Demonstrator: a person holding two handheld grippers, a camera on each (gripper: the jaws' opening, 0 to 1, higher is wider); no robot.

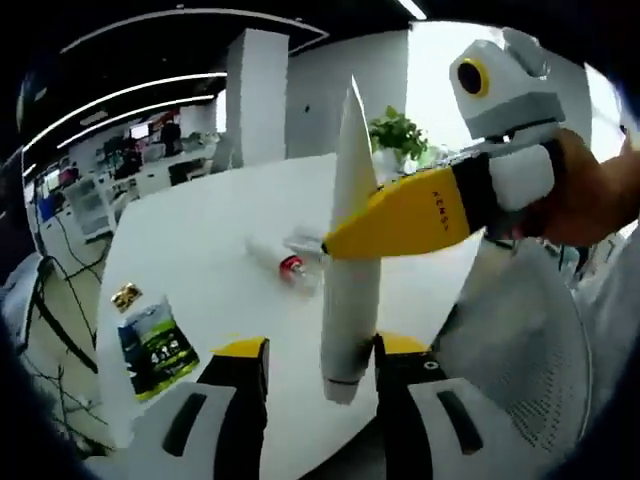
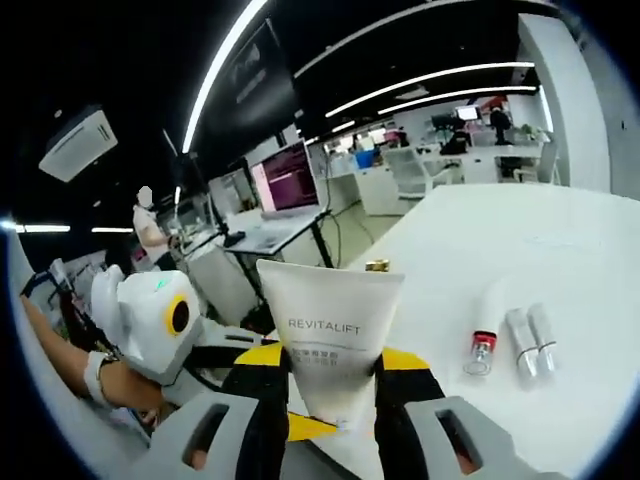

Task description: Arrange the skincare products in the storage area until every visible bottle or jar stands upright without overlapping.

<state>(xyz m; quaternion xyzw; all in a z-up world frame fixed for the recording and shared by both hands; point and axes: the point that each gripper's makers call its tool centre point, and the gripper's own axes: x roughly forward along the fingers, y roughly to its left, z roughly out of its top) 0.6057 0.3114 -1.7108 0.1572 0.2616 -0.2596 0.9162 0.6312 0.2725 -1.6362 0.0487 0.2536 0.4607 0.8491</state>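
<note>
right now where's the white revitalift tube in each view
Left gripper view: the white tube stands tall at centre, crimped end up and cap down between this view's own jaws, with the right gripper clamped across its middle.
Right gripper view: the tube sits at lower centre between the jaws, its REVITALIFT print facing the camera.
Shared landmark: the small red-capped bottle lying on the white table.

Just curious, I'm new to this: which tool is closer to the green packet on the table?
Left. The left tool rises just beside the green packet; the right tool grips the white tube, farther off past it.
</note>
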